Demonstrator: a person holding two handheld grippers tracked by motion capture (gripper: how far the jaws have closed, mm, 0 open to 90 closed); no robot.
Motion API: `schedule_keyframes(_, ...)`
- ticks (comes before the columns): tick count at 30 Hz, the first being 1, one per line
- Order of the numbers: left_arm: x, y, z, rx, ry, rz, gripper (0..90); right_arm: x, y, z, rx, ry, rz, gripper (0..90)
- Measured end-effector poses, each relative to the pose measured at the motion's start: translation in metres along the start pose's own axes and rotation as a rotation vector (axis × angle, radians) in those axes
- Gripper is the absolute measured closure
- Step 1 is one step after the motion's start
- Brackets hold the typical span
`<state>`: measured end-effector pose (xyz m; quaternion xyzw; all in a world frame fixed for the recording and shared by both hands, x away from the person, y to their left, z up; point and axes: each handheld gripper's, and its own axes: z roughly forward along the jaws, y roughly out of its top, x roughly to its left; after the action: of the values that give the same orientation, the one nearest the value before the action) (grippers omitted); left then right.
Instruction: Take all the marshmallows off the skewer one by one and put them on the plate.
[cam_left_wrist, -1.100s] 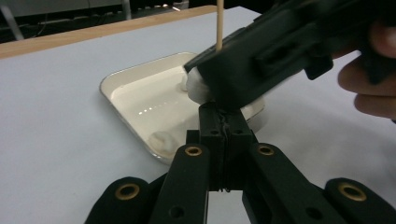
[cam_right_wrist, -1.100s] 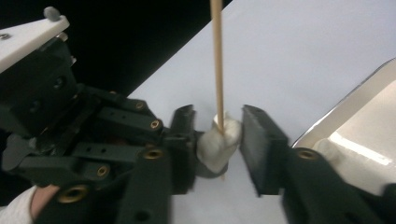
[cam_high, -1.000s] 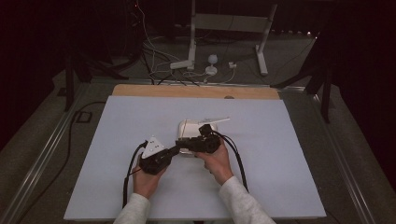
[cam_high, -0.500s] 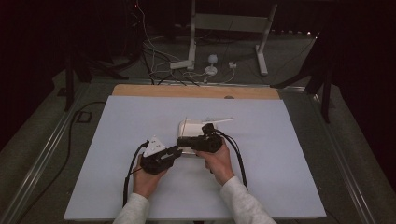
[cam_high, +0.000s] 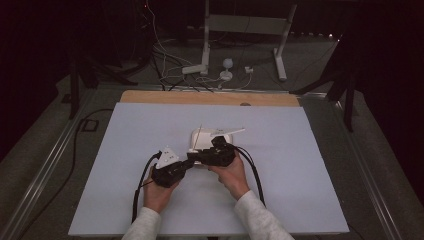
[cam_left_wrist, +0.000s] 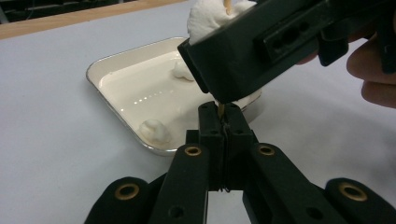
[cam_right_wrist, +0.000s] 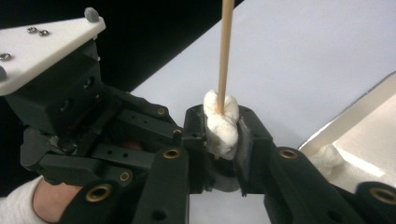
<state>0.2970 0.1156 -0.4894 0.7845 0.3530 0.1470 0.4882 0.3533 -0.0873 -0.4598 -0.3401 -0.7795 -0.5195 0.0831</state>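
My left gripper is shut on the lower end of a thin wooden skewer, which rises almost straight up. A white marshmallow is threaded on the skewer, and my right gripper is shut on it. The two grippers meet tip to tip just in front of a shallow white tray. The tray holds loose marshmallows. In the high view my left gripper and right gripper sit mid-table at the tray's near edge, with the skewer standing above them.
A pale sheet covers the table, with a wooden strip along its far edge. Black cables trail from both grippers toward the person. Stands and cords lie on the floor beyond the table.
Both hands stay nearly in place at the tray's near edge. The right gripper has shifted slightly left, and the skewer now shows upright above the tips.
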Motion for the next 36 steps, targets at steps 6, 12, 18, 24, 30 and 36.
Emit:
schedule_keyframes(6, 0.000, 0.000, 0.000, -0.006, -0.003, 0.001, 90.0, 0.001, 0.001, -0.001, -0.005, -0.018, -0.004, 79.5)
schedule_keyframes(12, -0.001, 0.000, 0.000, -0.013, 0.016, 0.019, 90.0, 0.002, 0.004, -0.005, -0.018, -0.027, -0.003, 79.6)
schedule_keyframes(18, -0.001, 0.001, -0.002, -0.017, 0.033, 0.037, 90.0, 0.002, 0.007, -0.007, -0.034, -0.026, 0.006, 79.6)
schedule_keyframes(24, -0.001, -0.010, 0.006, 0.074, 0.103, 0.075, 90.0, 0.001, 0.012, -0.018, -0.127, -0.018, 0.045, 80.4)
schedule_keyframes(30, -0.003, -0.011, 0.011, 0.074, 0.076, 0.076, 90.0, -0.001, 0.042, -0.074, -0.242, -0.062, 0.024, 81.0)
schedule_keyframes(36, -0.001, -0.011, 0.010, 0.070, 0.068, 0.053, 90.0, -0.001, 0.051, -0.091, -0.221, -0.097, -0.023, 80.9)
